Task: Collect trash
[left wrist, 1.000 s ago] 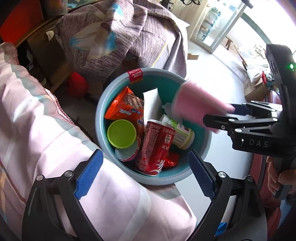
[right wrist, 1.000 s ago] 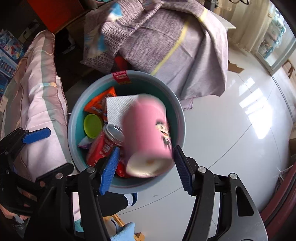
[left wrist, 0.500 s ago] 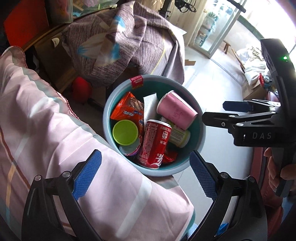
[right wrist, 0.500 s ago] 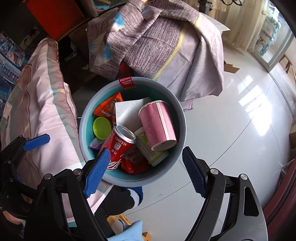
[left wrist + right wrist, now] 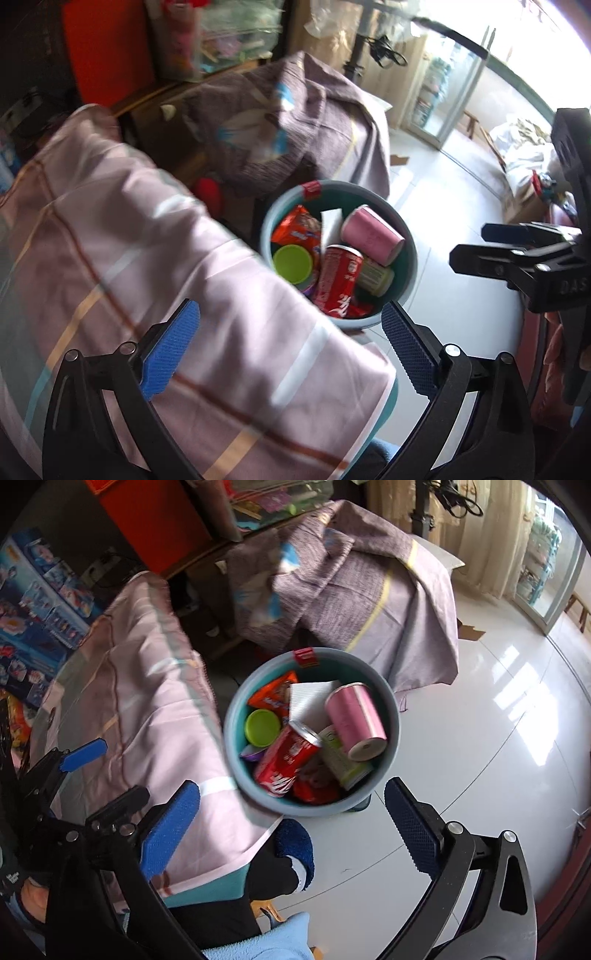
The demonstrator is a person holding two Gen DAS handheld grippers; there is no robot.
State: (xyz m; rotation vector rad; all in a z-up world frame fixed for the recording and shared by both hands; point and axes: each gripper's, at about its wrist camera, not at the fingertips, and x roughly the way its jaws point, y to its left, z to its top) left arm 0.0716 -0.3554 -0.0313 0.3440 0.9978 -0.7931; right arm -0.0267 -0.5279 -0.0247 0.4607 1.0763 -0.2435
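Trash fills the round teal bin (image 5: 312, 801), which stands on the glossy white floor (image 5: 480, 738) just beside a surface draped in a pink striped cloth (image 5: 140, 709). A pink paper cup (image 5: 356, 720) lies on its side at the top of the pile, its open mouth toward the right claw (image 5: 291, 819). Touching it are a red soda can (image 5: 286, 758), also on its side, and a pale green-labelled container (image 5: 340, 762) partly under the cup. A lime-green round lid (image 5: 263, 726) sits at the bin's left side, an orange snack wrapper (image 5: 275, 696) and a white napkin (image 5: 310, 699) lie toward the far wall, and a red sticker (image 5: 305, 656) is folded over the far rim. The right claw is above the bin, jaws opening with nothing between its blue pads. In the left wrist view the left claw (image 5: 290, 349) hangs over the cloth's edge near the bin, jaws likewise opening and empty. Behind the bin a purple-grey patterned blanket (image 5: 351, 590) covers a piece of furniture. A foot in a dark blue and black sock (image 5: 291, 849) rests on the floor below the bin.
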